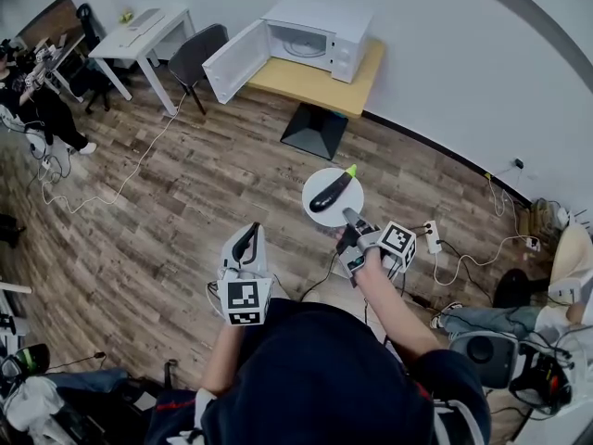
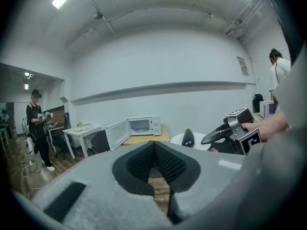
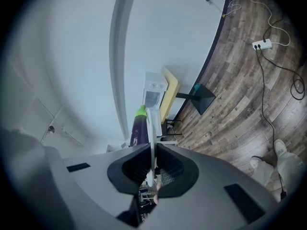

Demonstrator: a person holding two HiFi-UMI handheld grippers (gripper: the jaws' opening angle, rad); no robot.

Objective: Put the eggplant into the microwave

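A dark purple eggplant with a green stem lies on a round white plate. My right gripper is shut on the plate's near rim and holds it in the air over the wooden floor. In the right gripper view the plate shows edge-on between the jaws, with the eggplant to its left. My left gripper is beside it at the left, shut and empty. The white microwave stands far ahead on a wooden table, its door swung open to the left.
A white desk and a dark chair stand left of the microwave table. Cables and a power strip lie on the floor at the right. A person stands at the far left, another at the right.
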